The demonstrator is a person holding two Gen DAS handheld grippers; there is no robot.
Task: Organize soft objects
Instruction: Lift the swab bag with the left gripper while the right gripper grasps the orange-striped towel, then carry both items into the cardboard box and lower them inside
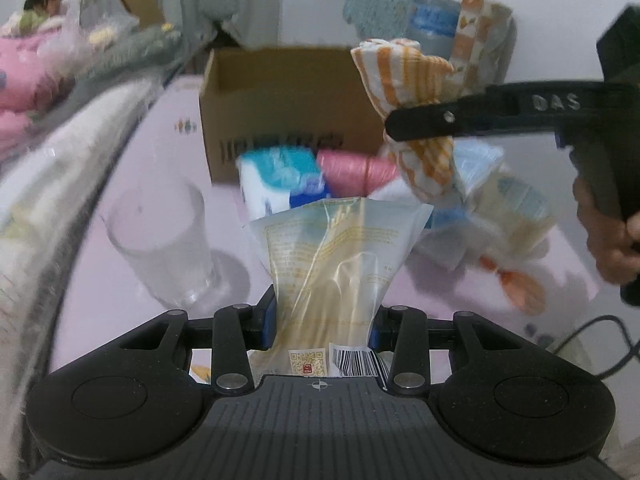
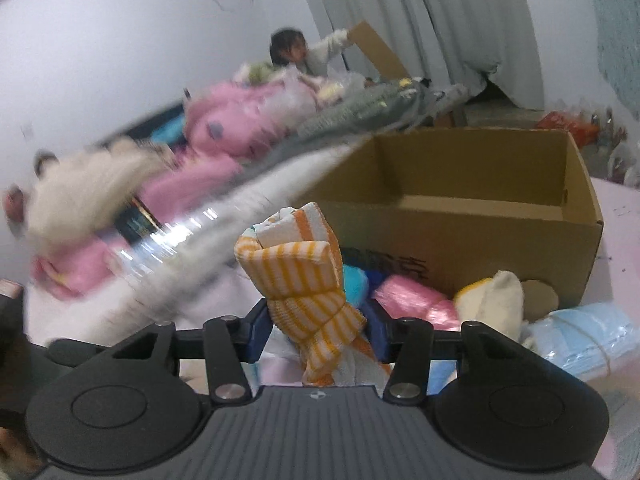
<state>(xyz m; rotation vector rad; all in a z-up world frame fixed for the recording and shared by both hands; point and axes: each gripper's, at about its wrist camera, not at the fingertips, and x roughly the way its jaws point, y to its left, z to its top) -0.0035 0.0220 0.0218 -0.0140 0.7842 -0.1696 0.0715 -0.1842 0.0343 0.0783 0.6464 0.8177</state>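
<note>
Orange-and-white striped cloth (image 2: pixel 308 280) is what we are carrying in the right tongs (image 2: pixel 320 330), which are clamped around its middle so that a rolled end stands above the pads and a loose tail hangs below. In the left tongs (image 1: pixel 322 320) we are pinching a clear plastic packet (image 1: pixel 336 248) by its lower part, with its wide end fanning out ahead of us.

Both loads are hanging above the pink worktop (image 1: pixel 120 320), short of the open cardboard box (image 2: pixel 480 184) that sits toward its far edge. We are judging the box to be where the soft things go. From the right tongs it lies straight ahead and a little to the right, its long side running across our view and its open top facing up; nothing shows on the part of its floor we can see. In the left wrist view the cloth is hanging closer to the box's near wall than the packet is, so the right hand looks nearer and likelier to drop first.

Between us and the box lie a tissue pack (image 1: pixel 280 180), a pink roll (image 1: pixel 356 168), a cream toy (image 2: pixel 496 300) and a pale blue bundle (image 2: pixel 592 336). A drinking glass (image 1: pixel 164 240) stands near the left side.
</note>
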